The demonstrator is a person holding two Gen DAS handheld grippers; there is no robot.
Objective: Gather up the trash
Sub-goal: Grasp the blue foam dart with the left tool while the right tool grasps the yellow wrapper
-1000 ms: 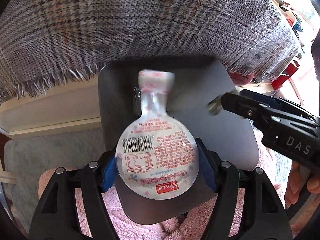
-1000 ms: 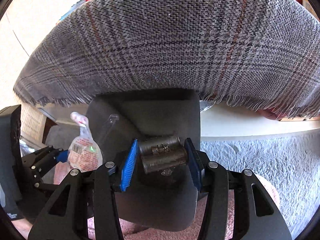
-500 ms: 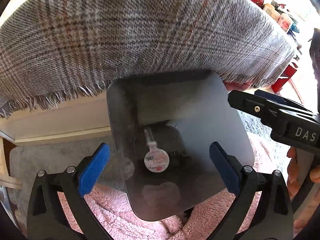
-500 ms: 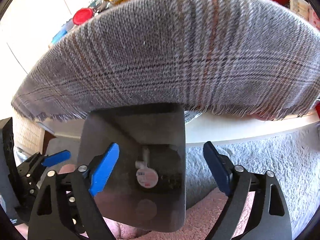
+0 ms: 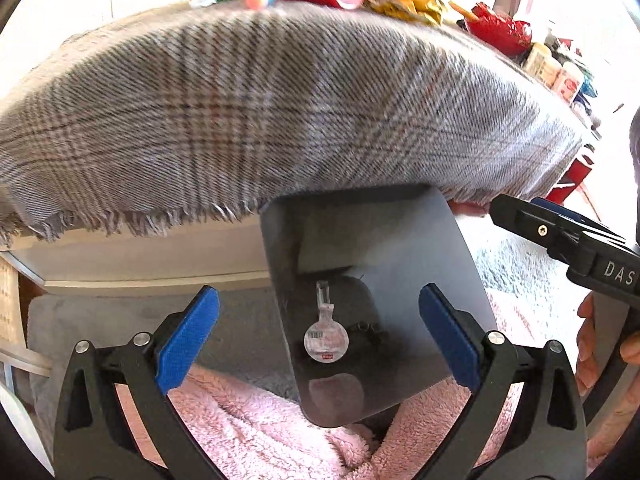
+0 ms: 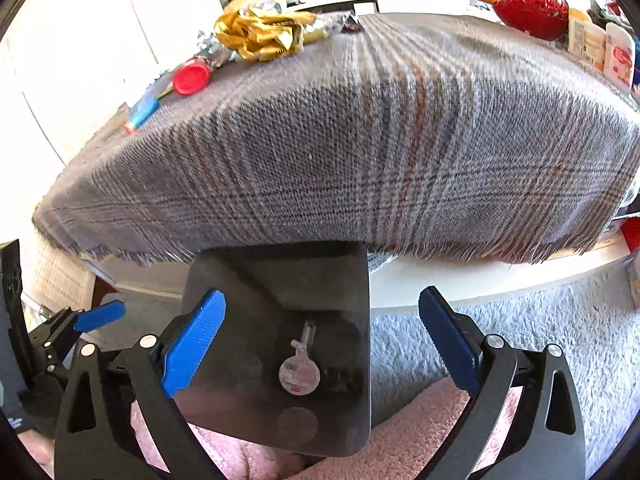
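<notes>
Round plastic pouch (image 5: 326, 339) lies flat at the bottom of the dark bin (image 5: 460, 264), beside a small dark item. Judged light, floppy, slick; its narrow neck looks the best place to pinch. Left gripper (image 5: 319, 340) released, empty; right gripper (image 6: 322, 342) jaws opening, nothing between. Plaid-covered worktop (image 6: 360, 152) behind holds gold wrapper (image 6: 256, 34) at far edge.

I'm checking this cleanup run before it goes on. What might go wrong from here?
The dark bin sits partly under the fringed plaid cloth, so a rising gripper might snag the fringe. The gold wrapper and red cap lie far back on it; reaching over could drag the cloth.
</notes>
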